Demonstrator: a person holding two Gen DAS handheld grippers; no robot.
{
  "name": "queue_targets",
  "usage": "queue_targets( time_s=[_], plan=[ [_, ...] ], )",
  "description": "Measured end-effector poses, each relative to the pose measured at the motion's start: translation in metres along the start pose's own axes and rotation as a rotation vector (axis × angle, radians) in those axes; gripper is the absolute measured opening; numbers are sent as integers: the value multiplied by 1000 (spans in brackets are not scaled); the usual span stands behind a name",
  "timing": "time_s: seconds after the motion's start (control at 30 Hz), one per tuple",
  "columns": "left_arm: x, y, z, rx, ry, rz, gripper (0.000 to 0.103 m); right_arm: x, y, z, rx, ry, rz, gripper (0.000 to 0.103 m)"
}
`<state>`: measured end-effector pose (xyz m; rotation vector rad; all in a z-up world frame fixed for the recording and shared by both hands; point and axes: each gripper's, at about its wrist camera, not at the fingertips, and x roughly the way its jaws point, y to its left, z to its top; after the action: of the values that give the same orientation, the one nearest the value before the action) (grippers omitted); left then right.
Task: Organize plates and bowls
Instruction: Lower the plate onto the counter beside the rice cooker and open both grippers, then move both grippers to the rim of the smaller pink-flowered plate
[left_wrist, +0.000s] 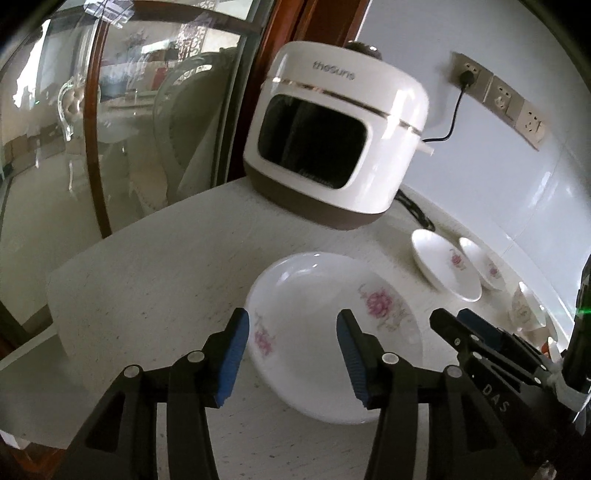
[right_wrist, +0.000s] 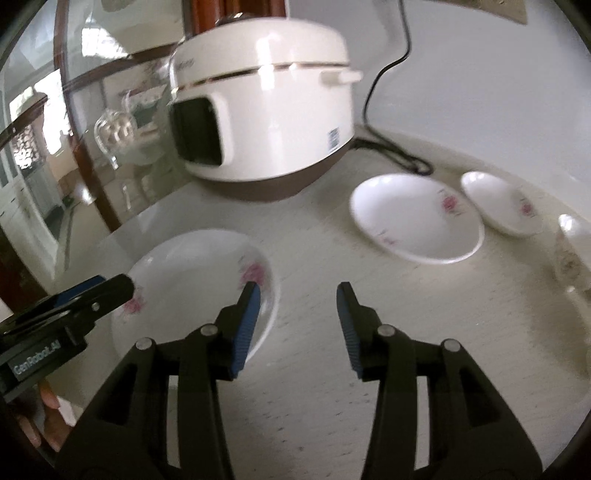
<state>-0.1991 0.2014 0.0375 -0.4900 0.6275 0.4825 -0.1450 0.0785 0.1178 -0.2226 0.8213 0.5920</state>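
A large white plate with pink flowers lies on the pale counter. My left gripper hovers open over its near part, with nothing between the fingers. In the right wrist view the same plate sits at lower left with the left gripper reaching over its edge. My right gripper is open and empty just right of that plate, above bare counter; it also shows in the left wrist view. A medium flowered plate and a smaller one lie farther right by the wall.
A white and brown countertop appliance stands at the back, its black cord trailing behind the plates. A patterned cup stands at the far right. Glass panels with a wooden frame border the counter's left edge. A hand holds the left gripper.
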Motion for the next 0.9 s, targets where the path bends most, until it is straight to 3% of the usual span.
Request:
queue_targets(
  time_s=[0.5, 0.9],
  plan=[
    [0, -58, 17, 80, -29, -101, 52, -8, -39, 12, 92, -55, -100, 47],
    [4, -91, 24, 154, -45, -128, 56, -5, -56, 16, 126, -53, -135, 47]
  ],
)
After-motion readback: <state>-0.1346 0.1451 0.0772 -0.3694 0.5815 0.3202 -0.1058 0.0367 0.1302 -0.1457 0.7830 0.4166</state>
